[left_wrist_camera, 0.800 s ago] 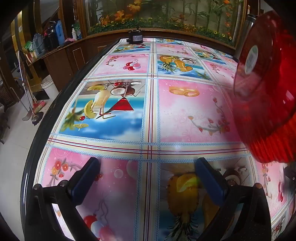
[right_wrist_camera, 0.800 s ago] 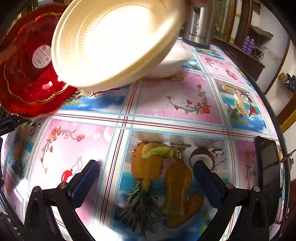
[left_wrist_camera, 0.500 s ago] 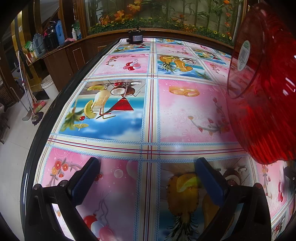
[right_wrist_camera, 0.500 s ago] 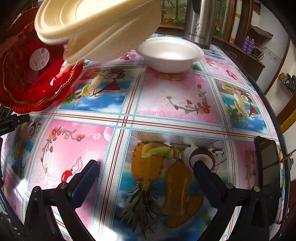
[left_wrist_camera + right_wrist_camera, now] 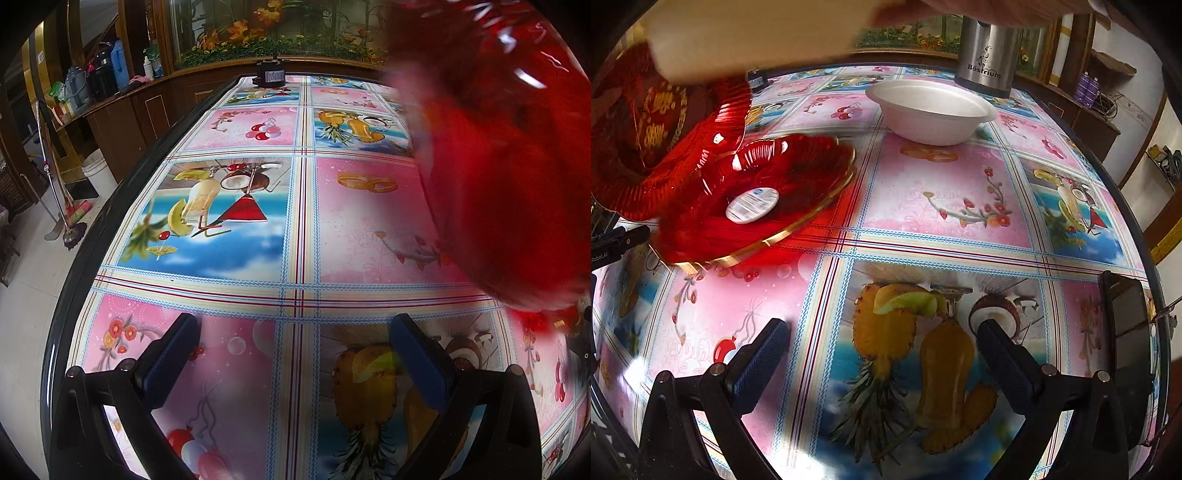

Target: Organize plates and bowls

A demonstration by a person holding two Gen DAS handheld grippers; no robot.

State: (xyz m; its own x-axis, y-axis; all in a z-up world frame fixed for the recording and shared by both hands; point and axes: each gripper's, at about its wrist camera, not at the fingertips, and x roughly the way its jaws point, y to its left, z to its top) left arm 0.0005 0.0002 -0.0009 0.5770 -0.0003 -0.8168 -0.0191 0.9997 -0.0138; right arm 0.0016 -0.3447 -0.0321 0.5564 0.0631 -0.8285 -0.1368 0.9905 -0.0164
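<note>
**Operator:** Plates and bowls first, near to far. Closest to me, my right gripper has its jaws spread wide with nothing between them, hanging over the fruit-print tablecloth. My left gripper is the same: wide apart, empty, over the same cloth.

**Observer:** And the dishes?

**Operator:** In the right wrist view, a red plate with a gold rim sits low at the left, tilted, blurred, with a round white sticker in its middle. I cannot tell whether it rests fully on the table. Nothing is in it. Behind it, further left, is a second red dish with gold lettering, raised and tipped.

**Observer:** What about the left view?

**Operator:** A big red blur fills its right side (one of those red dishes, I cannot say which), above the cloth.

**Observer:** Further back?

**Operator:** A white foam bowl stands upright on the table, and I see nothing in it. Just behind it is a steel flask. Across the top of that view, a cream-coloured dish is blurred, with a hand at its edge. A dark phone lies at the table's right edge, near my right gripper.
</note>
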